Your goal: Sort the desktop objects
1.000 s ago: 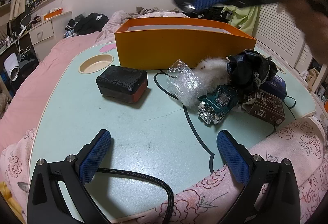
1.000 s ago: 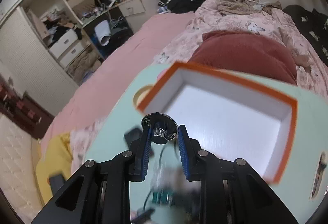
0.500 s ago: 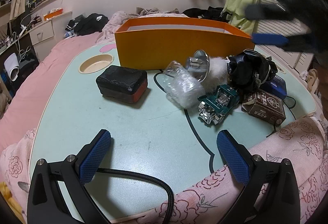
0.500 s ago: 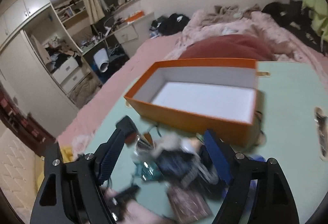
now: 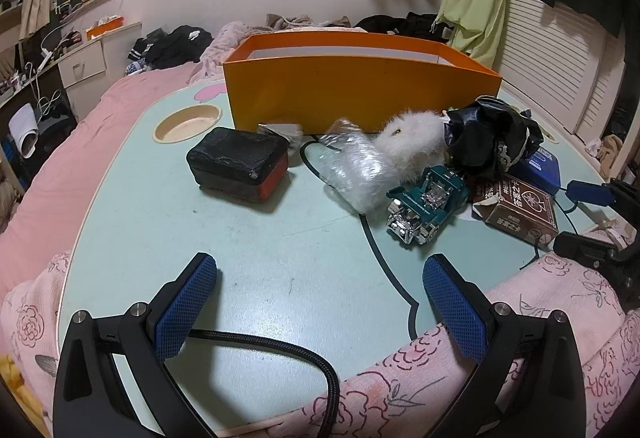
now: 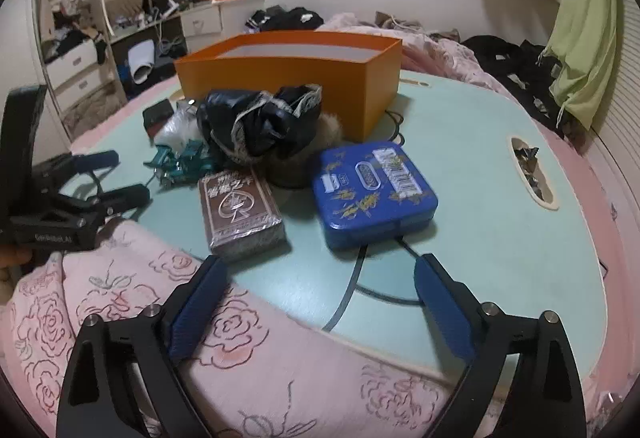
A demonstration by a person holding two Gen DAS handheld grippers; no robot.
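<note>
Desktop clutter lies almost wholly on the pale green tabletop (image 5: 248, 262), so by my reading the sorting has barely begun, or at least little of it shows. Going from the left in the left wrist view: a round recess (image 5: 187, 123) in the tabletop, then a black pouch with a red base (image 5: 239, 169), and a small blurred silvery thing (image 5: 280, 129) just behind it against the front wall of the orange box (image 5: 360, 89). I cannot see the box floor from either camera, so whether anything has already gone in is not to be told. Further right comes a crumpled clear plastic wrap (image 5: 356, 173), a white fluffy ball (image 5: 412, 137), a green toy car (image 5: 426, 203), a bundle of black cloth (image 5: 494, 137), a brown pack of playing cards (image 5: 518, 211) and, partly hidden behind it, a blue tin (image 5: 540, 167). These all sit bunched together and touching, in front of the box and outside it. The left claw (image 5: 320, 302) hovers low over the near edge, spread wide with nothing between its pads. The right claw (image 6: 318, 308) is widening at this moment, empty as well, aimed toward the cards (image 6: 240, 211) and the tin (image 6: 374, 193). Nearly every item therefore looks left to be picked up and placed.
</note>
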